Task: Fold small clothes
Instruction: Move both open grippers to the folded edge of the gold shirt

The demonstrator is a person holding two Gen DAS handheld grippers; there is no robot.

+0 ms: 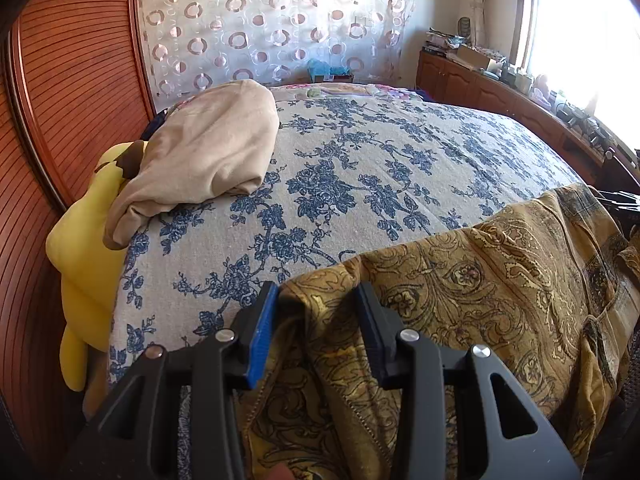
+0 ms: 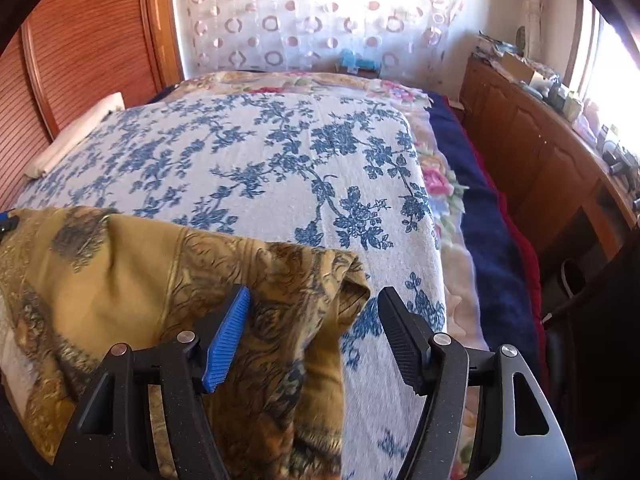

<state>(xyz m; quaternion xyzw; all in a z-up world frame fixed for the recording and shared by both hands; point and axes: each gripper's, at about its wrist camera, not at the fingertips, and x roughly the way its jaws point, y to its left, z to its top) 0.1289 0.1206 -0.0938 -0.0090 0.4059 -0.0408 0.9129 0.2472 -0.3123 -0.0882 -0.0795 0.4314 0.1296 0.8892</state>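
You are holding both grippers over the near edge of the bed [image 1: 360, 168], where the garment [image 1: 480, 280], a gold paisley piece, is lying bunched across the blue-flowered cover and spilling toward you off the edge. Your left gripper [image 1: 318, 300] is standing with its jaws apart and a raised fold of the garment sitting between them, not pinched as far as the left view shows. Your right gripper [image 2: 314, 312] is spread wide, with the garment's crumpled corner lying between the fingers nearer the blue pad [image 2: 226, 340] than the black one. The main risk, as I judge it, is that you are about to close on several layers at once: the cloth is heaped at both grips, so clamping now could catch a fold rather than a single edge, and the piece would then lift as a lump and not spread flat. The right jaws are also sitting low over the cover, so closing could nip the cover along with the corner. Because much of the garment is hanging off the edge, a weak one-sided grip could let it slide down. The beige bundle [image 1: 208, 148] and yellow plush [image 1: 88, 248] are lying well apart, out of the way.
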